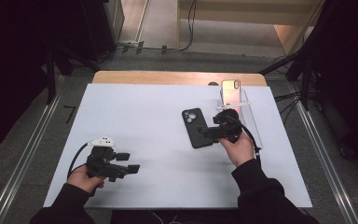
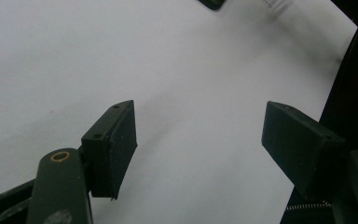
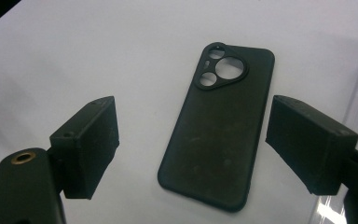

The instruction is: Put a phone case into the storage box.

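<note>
A matte black phone case [image 1: 196, 127] lies flat, camera cut-out up, on the white counter [image 1: 135, 126], between the released right tool [image 1: 208, 133]'s parted jaws. A phone on a clear stand [image 1: 231, 93] stands just beyond. The left tool [image 1: 123, 163] is released, empty, well apart.

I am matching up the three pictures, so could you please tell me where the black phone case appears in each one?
High view: black phone case lies flat right of centre, just left of the right gripper.
Left gripper view: a dark corner at the top edge, probably the case.
Right gripper view: centre, between the fingers.
Shared landmark: the white table sheet.
</note>
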Motion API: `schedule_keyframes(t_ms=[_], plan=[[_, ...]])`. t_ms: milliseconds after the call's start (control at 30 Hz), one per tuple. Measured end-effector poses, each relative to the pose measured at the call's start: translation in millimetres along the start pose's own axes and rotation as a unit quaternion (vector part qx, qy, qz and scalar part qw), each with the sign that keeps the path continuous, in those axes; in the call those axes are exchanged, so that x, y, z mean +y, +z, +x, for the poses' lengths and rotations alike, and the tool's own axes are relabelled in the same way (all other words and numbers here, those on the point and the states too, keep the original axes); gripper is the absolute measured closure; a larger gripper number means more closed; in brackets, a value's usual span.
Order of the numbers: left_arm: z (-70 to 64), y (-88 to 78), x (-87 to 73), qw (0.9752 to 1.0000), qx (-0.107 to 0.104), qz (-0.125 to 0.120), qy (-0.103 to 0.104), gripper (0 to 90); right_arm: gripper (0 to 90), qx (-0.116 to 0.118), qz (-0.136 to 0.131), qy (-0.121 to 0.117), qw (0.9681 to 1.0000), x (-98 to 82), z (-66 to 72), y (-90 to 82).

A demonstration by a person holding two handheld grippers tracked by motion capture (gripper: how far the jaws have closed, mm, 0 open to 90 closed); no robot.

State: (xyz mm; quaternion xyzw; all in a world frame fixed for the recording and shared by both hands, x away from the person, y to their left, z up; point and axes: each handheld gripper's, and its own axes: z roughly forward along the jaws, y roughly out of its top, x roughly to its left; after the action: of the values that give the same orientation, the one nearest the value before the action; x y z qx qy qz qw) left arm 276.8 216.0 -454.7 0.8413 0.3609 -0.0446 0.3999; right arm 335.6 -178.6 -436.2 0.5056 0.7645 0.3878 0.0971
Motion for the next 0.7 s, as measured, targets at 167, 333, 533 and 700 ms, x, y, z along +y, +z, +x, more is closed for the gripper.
schedule_keyframes(t_ms=[167,333,533,700], plan=[[-0.3,1.4,-0.3,1.0000,-0.002,0.001,0.002,27.0,15.2,-0.024,0.001,-0.002,0.9997,4.2,0.9,10.8],[-2.0,2.9,-0.3,1.0000,-0.005,0.004,0.005,26.9,15.2,-0.034,-0.003,0.011,0.9994,7.6,-0.2,22.6],[-1.5,2.6,0.1,1.0000,-0.006,0.003,0.005,26.9,15.1,-0.045,-0.001,0.026,0.9987,8.4,-2.5,38.2],[-1.2,3.4,0.4,1.0000,-0.007,0.001,0.003,27.0,13.5,-0.060,0.000,0.022,0.9979,8.3,-2.3,47.7]])
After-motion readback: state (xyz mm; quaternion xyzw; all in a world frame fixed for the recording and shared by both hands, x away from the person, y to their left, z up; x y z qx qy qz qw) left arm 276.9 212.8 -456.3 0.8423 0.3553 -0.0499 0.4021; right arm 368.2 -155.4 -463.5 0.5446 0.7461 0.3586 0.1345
